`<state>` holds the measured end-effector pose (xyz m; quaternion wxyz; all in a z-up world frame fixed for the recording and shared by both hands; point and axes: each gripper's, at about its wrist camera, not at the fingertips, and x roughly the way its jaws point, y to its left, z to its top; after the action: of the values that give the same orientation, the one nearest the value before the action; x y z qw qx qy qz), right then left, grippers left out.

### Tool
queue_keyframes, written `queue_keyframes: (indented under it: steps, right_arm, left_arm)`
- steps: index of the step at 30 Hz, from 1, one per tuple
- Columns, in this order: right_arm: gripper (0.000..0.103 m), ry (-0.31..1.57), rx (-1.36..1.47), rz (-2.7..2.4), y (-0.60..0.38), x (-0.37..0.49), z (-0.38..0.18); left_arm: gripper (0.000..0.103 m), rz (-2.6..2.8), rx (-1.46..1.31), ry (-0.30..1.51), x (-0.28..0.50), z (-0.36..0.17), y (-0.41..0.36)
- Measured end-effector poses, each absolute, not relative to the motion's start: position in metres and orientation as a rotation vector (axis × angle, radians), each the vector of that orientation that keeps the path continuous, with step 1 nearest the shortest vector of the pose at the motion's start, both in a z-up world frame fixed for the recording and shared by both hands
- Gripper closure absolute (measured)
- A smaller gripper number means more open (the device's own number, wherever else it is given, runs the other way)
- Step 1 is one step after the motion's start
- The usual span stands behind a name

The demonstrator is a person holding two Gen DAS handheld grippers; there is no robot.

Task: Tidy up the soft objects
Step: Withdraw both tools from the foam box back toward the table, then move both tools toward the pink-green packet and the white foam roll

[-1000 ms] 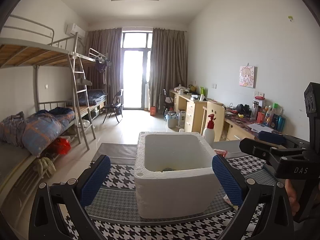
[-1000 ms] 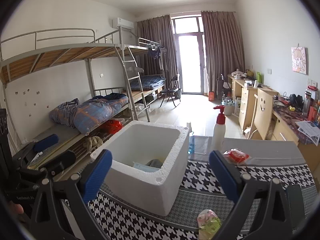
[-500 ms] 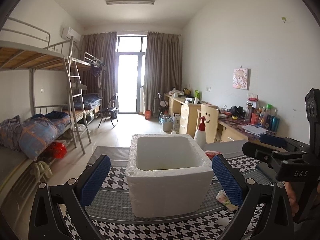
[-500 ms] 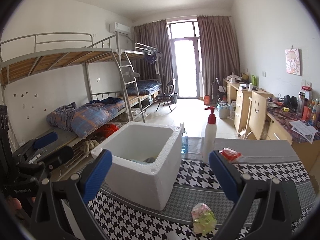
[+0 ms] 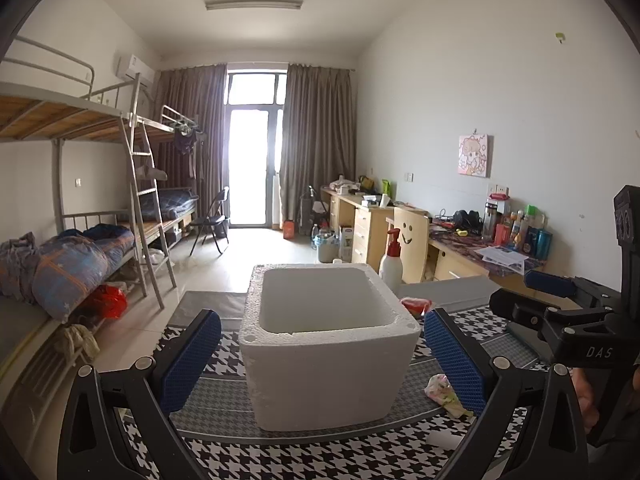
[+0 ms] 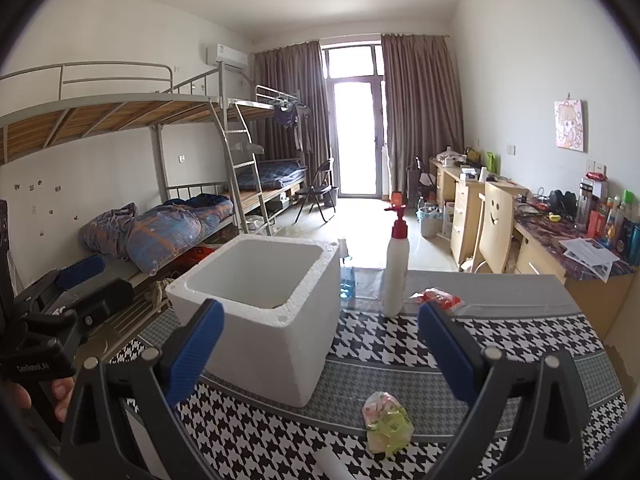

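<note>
A white foam box [image 5: 326, 344] [image 6: 264, 312] stands open-topped on the houndstooth table [image 6: 400, 344]. Its inside is hidden from both views now. A crumpled pink and green soft packet [image 6: 386, 416] [image 5: 442, 394] lies on the cloth right of the box. A red packet [image 6: 438, 298] [image 5: 416, 304] lies further back. My left gripper [image 5: 320, 364] is open, level with the box's near wall, nothing between its blue pads. My right gripper [image 6: 320, 352] is open too, held back from the table, the packet below between its fingers.
A white pump bottle with a red top [image 6: 396, 264] stands behind the box, and a small blue bottle [image 6: 346, 276] beside it. A white roll [image 6: 340, 464] lies at the near edge. Bunk beds [image 6: 160, 216] fill the left, desks [image 6: 560, 248] the right wall.
Both grippers have drawn back and dropped lower, so the box's contents have gone out of sight. The soft packet has come into fuller view. Both stayed open.
</note>
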<state>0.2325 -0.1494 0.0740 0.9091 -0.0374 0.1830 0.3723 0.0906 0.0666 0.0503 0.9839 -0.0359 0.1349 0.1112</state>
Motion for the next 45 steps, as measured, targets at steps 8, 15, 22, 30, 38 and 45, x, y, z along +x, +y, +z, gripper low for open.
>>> queue_keyframes:
  steps: [8,15,22,30,38,45]
  right_arm:
    - [0.004,0.371,-0.075,0.752,-0.155,0.232,0.072]
    - [0.004,0.37,-0.079,0.74,-0.162,0.229,0.064]
    - [0.004,0.389,-0.068,0.735,-0.165,0.23,0.056]
    - [0.004,0.402,-0.063,0.729,-0.169,0.23,0.051]
    - [0.004,0.415,-0.065,0.722,-0.172,0.229,0.044]
    - [0.004,0.425,-0.059,0.701,-0.178,0.231,0.041]
  left_arm:
    - [0.001,0.213,-0.072,0.269,0.09,0.048,0.063]
    - [0.001,0.202,-0.069,0.265,0.089,0.043,0.061]
    - [0.001,0.19,-0.073,0.277,0.091,0.037,0.061]
    - [0.001,0.177,-0.082,0.285,0.091,0.033,0.061]
    - [0.001,0.154,-0.078,0.293,0.095,0.026,0.056]
    - [0.001,0.137,-0.079,0.302,0.095,0.023,0.055]
